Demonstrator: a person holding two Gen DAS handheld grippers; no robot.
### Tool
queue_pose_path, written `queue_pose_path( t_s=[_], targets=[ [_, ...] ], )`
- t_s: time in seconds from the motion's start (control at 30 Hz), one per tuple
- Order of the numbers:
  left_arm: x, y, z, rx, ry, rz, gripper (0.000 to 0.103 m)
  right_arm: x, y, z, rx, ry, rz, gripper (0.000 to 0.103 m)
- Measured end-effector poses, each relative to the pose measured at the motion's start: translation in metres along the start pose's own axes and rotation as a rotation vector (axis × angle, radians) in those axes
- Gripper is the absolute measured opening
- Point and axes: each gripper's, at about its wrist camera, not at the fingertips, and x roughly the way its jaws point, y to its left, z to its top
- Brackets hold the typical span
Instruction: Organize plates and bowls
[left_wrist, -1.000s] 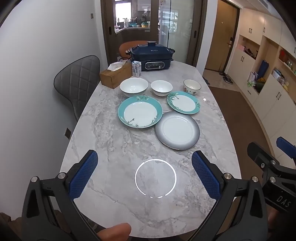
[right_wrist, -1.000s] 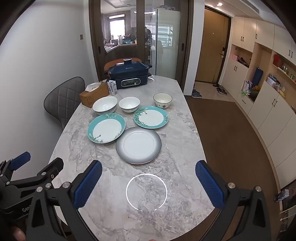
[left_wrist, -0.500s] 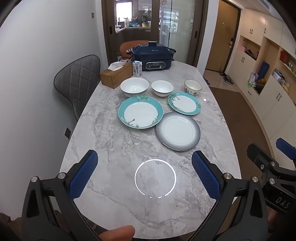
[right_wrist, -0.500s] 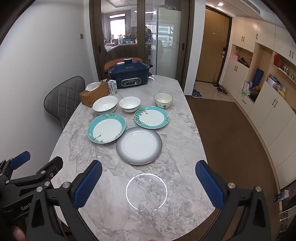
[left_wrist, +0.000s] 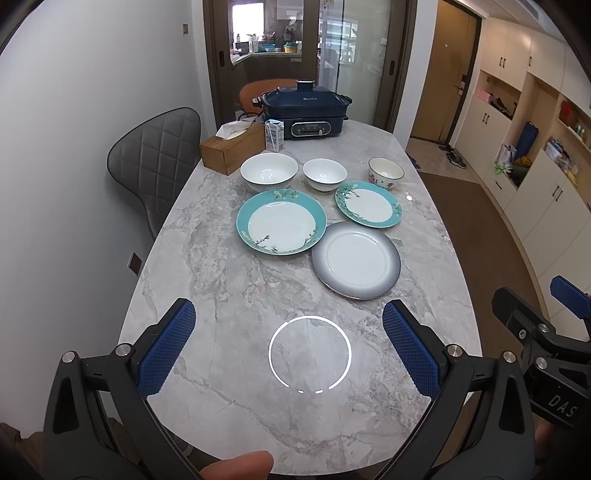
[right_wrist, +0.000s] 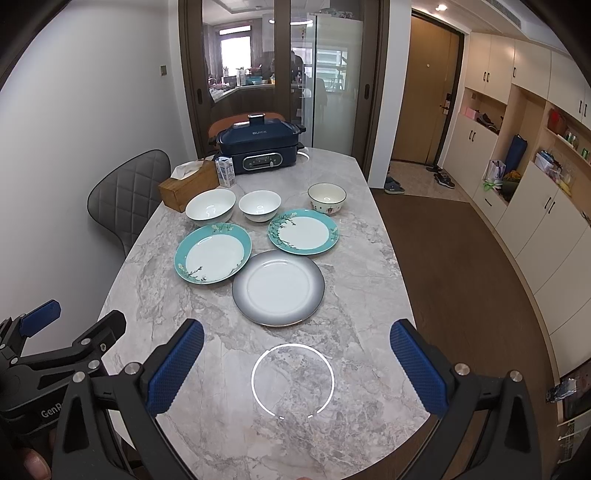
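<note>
Plates and bowls sit grouped past the middle of the marble table (left_wrist: 229, 295), well ahead of both grippers. Left gripper (left_wrist: 288, 350) hovers above the near end of that table with its 2 blue-padded jaws wide apart and nothing between them; right gripper (right_wrist: 295, 362) hovers beside it, jaws likewise spread and empty. A white light ring (left_wrist: 309, 354) glows on the marble between the left jaws, nearer than any dish. Taking the grey-rimmed plate (left_wrist: 355, 260) as the landmark, it is the dish closest to the grippers. Just beyond it on its left lies the large teal plate (left_wrist: 281, 226), the 2 rims almost touching, though I cannot tell whether they meet. Just beyond it on the right lies the small teal plate (left_wrist: 368, 204), slightly apart. Farther still from the grey-rimmed plate stands a row of 3 bowls: the large white bowl (left_wrist: 269, 172) behind the large teal plate, the small white bowl (left_wrist: 325, 174) near the middle, and the patterned bowl (left_wrist: 385, 172) behind the small teal plate. Beyond the bowls, to the far left of the landmark, rest a wooden tissue box (left_wrist: 232, 149) and a small carton (left_wrist: 274, 135), with a dark blue electric cooker (left_wrist: 304, 109) at the far end. A grey quilted chair (left_wrist: 155, 158) stands off the table's left edge.
</note>
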Motion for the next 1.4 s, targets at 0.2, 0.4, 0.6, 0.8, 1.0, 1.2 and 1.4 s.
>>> queue_pose_path(
  t_s=[0.2,0.4,0.6,0.8,1.0,1.2,1.4],
  targets=[
    [0.008,0.001,-0.006,-0.004,0.002,0.004,0.103,0.0,-0.001,-0.002,0.001,0.002,0.001,0.103],
    [0.009,0.001,-0.008,-0.004,0.002,0.002,0.103,0.001,0.0,-0.004,0.0,0.003,0.002,0.103],
    [0.009,0.002,-0.008,-0.005,0.004,0.002,0.103,0.0,-0.001,-0.005,0.0,0.004,0.002,0.103],
    [0.01,0.002,-0.008,-0.005,0.004,0.003,0.103,0.001,0.0,-0.005,0.0,0.006,0.002,0.103],
    [0.01,0.003,-0.008,-0.004,0.005,0.002,0.103,0.001,-0.001,-0.005,0.0,0.006,0.002,0.103],
    [0.011,0.003,-0.008,-0.005,0.006,0.002,0.103,0.001,-0.001,-0.005,0.0,0.008,0.003,0.103],
    [0.011,0.003,-0.009,-0.007,0.007,0.002,0.103,0.001,-0.001,-0.005,0.0,0.009,0.003,0.103]
  ],
)
